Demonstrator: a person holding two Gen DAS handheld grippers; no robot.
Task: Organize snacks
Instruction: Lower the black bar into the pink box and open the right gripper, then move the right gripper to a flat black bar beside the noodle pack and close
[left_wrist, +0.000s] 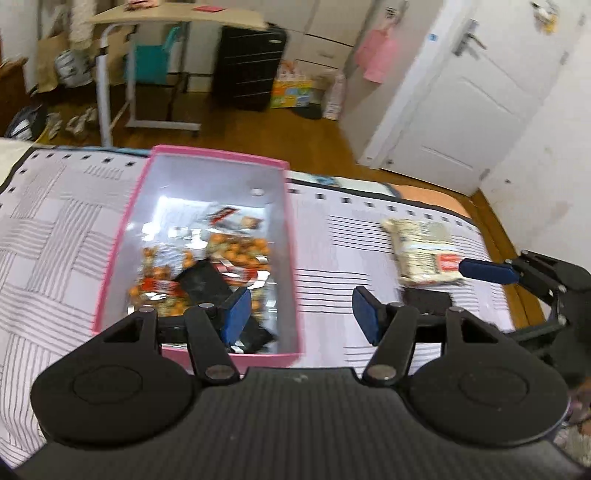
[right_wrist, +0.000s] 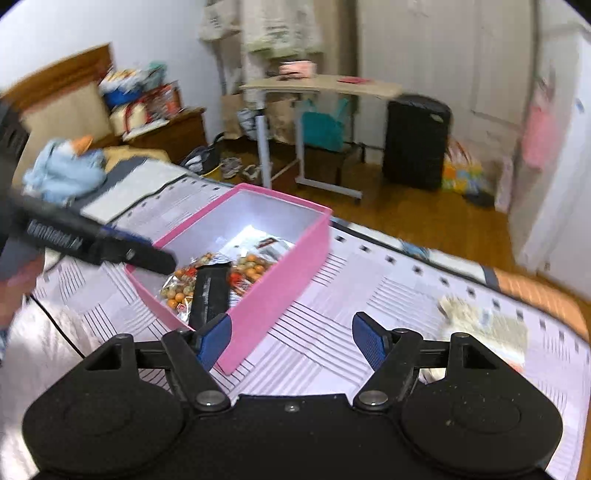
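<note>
Both claws released, nothing between the pads. Left claw (left_wrist: 301, 314) over near end of pink box (left_wrist: 110, 254) with snack packs (left_wrist: 236, 251) inside; beige snack pack (left_wrist: 421, 251) on bed (left_wrist: 55, 221), toward its right edge, beyond right claw (right_wrist: 291, 339).

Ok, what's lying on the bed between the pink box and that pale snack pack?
Nothing: between the pink box and the pale snack pack there is only bare striped bedspread, clearest in the left wrist view.
</note>
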